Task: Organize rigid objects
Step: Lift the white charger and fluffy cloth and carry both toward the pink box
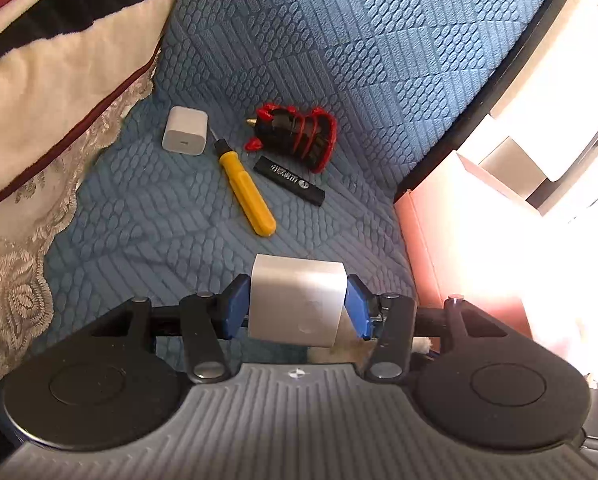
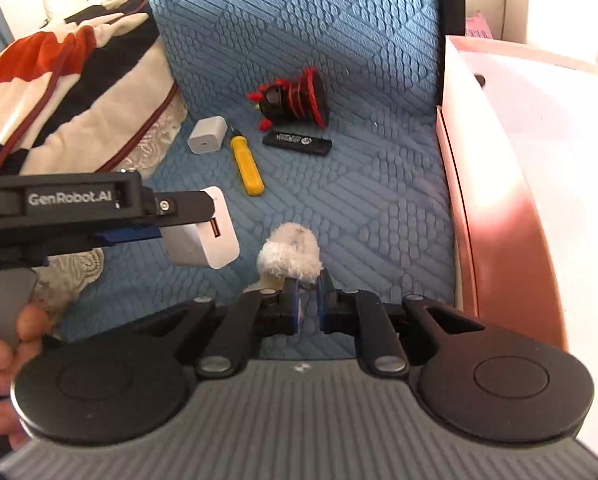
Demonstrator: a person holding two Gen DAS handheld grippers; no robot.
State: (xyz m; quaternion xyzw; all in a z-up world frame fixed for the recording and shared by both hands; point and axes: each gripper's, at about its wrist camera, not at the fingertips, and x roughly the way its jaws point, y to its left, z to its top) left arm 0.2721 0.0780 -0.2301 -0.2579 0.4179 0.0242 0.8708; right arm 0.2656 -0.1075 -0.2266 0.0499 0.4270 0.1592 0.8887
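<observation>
From the left wrist view, the left tongs (image 1: 299, 304) are clenched on a white charger (image 1: 297, 300), one blue pad (image 1: 357, 304) pressed to each side of it, above the blue quilted bed (image 1: 339, 60). Farther off on the bed lie a small white plug (image 1: 185, 131), a yellow screwdriver (image 1: 247, 194) just beside it, a black stick (image 1: 289, 175) with pale lettering, and a red-and-black toy (image 1: 299, 134) close behind the stick. A striped blanket (image 1: 51, 40) with a lace edge sits at the left. A pink box (image 1: 419, 240) stands at the right edge of the bed, washed out by strong light.

From the right wrist view, the right tongs (image 2: 307, 300) stand nearly closed, pinching the lower edge of a white fluffy ball (image 2: 289, 254) that rises above the pads. The left tongs (image 2: 197, 220) come in from the left with the charger (image 2: 203, 244) gripped, an orange port on its face, held clear of the bed (image 2: 359, 200). A hand (image 2: 11, 360) holds that tool at the lower left. The plug (image 2: 207, 135), screwdriver (image 2: 246, 166), stick (image 2: 297, 141) and toy (image 2: 295, 98) lie together farther up the bed. The pink box (image 2: 491, 208) is open at the right, its inside too bright to read.
</observation>
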